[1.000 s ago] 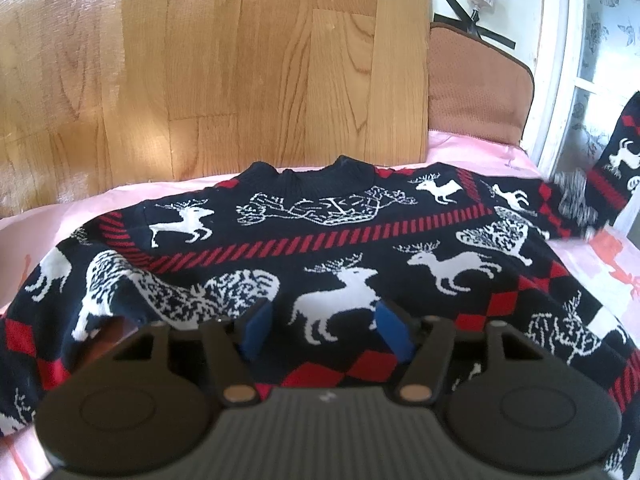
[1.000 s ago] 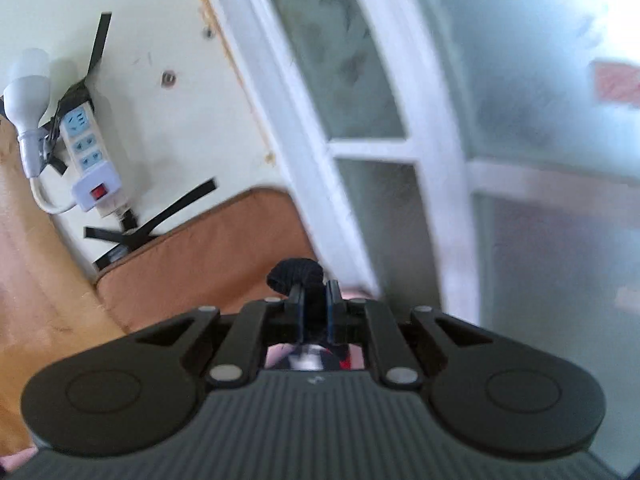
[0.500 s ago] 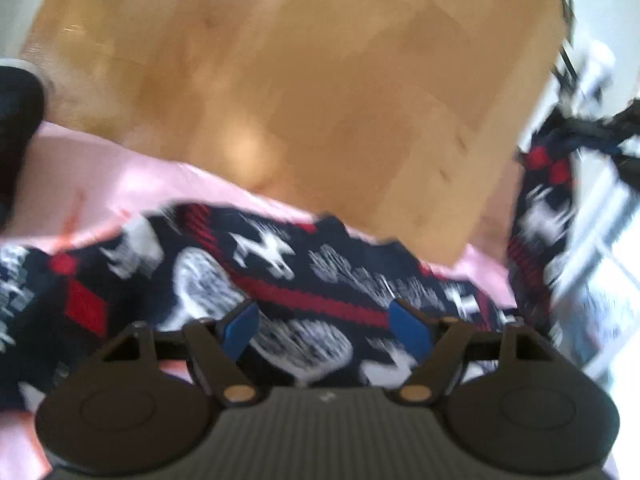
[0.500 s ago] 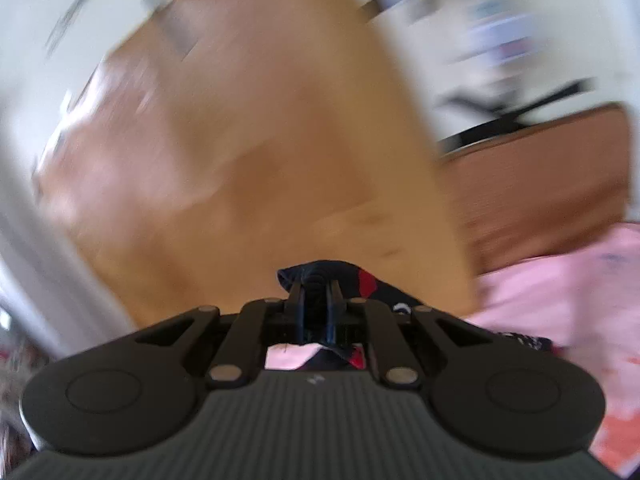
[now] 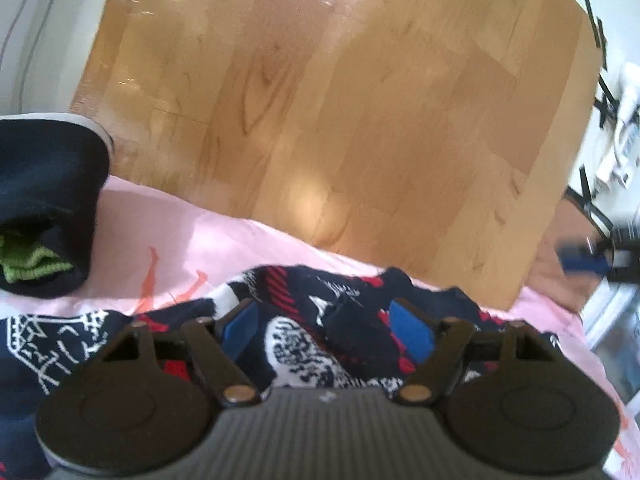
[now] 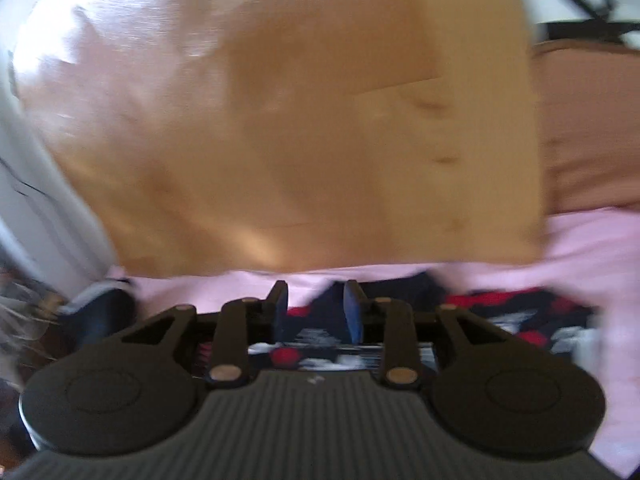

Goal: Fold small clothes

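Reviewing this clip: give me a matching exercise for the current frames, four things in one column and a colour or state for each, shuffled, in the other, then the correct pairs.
Things:
1. sweater
2. bed sheet
3. left gripper
4. headboard

Colours or states:
A. light wood panel standing behind the bed
B. pink, spread under the clothes
C. jaws wide apart, nothing pinched
D. navy knit with red and white pattern, lying bunched

Pairs: 1-D, 2-B, 3-C, 4-A
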Motion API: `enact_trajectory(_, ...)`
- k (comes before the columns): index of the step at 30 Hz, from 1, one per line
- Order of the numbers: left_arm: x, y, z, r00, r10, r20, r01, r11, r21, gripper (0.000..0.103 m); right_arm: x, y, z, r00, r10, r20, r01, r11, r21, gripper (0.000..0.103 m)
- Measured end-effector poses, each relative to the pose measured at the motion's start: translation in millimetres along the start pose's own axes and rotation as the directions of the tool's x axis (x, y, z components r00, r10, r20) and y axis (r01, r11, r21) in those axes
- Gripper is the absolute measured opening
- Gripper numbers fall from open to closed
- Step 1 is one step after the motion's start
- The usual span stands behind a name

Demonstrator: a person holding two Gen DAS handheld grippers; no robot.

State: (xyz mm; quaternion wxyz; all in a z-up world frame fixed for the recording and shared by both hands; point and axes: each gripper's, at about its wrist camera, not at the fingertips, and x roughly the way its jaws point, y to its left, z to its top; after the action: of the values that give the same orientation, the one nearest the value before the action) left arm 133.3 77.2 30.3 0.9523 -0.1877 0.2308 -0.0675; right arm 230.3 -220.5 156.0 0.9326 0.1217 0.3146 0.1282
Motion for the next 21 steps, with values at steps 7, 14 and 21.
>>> enact_trajectory(7, -1.1, 5.4, -1.6, 0.999, 0.026, 0.03, -0.026, 0.999, -0.025, 0.075, 10.6, -115.7, -76.6, 0.975, -0.206, -0.087, 0.221, 0.942, 0.251, 0.036)
enact_trajectory(14, -71.5, 20.7, 2.1, 0.996, -0.023, 0.088, 0.027, 0.998, -0.051, 0.075, -28.5, -91.7, -62.1, 0.992, -0.125, 0.023, 0.118, 0.971, 0.21, 0.036)
enact_trajectory(21, -199.4, 44.2, -48.1, 0.984, -0.142, 0.109, 0.135, 0.988, 0.075, 0.077, -42.2, 34.0, -64.0, 0.997, 0.079, 0.007, -0.077, 0.981, -0.181, 0.047)
